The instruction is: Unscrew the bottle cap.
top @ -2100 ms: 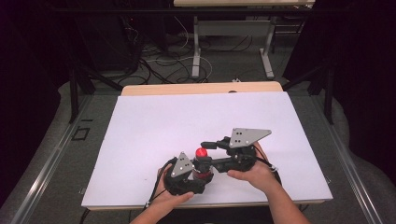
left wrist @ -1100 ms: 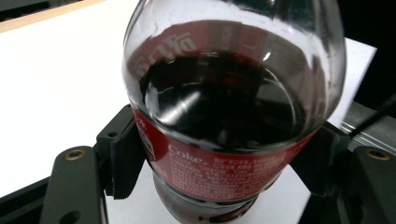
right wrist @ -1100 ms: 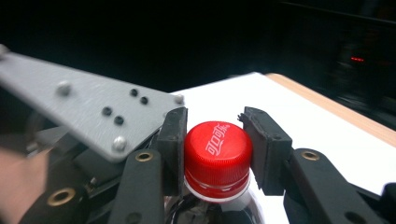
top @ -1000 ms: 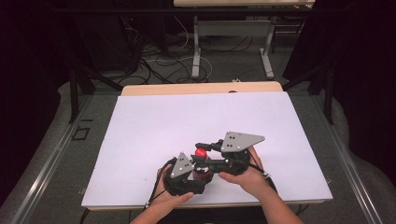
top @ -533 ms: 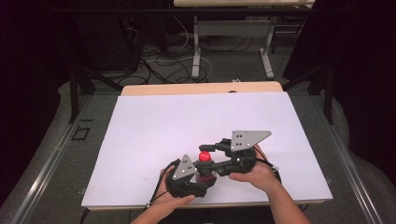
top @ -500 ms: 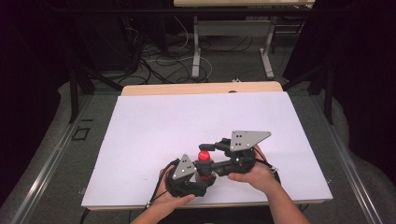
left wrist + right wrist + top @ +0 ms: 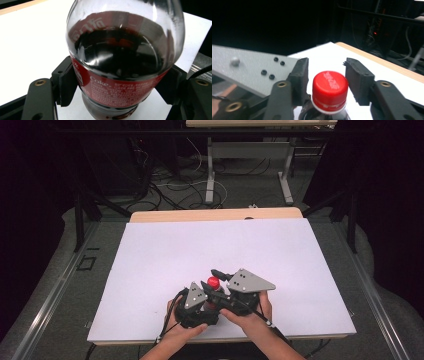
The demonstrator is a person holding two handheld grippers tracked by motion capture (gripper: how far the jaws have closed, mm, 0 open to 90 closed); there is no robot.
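Since the earlier frame our right gripper has slid in over the bottle, which stands upright near the table's front edge. Left of the cap, our left gripper clamps the bottle's labelled body. Our right jaws flank the cap, spread; contact seems absent, though it's hard to tell.

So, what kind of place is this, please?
Probably a lab or recording studio, not a home: a white-topped table ringed by dark curtains, loose cables on the floor behind, and metal desk legs beyond it.
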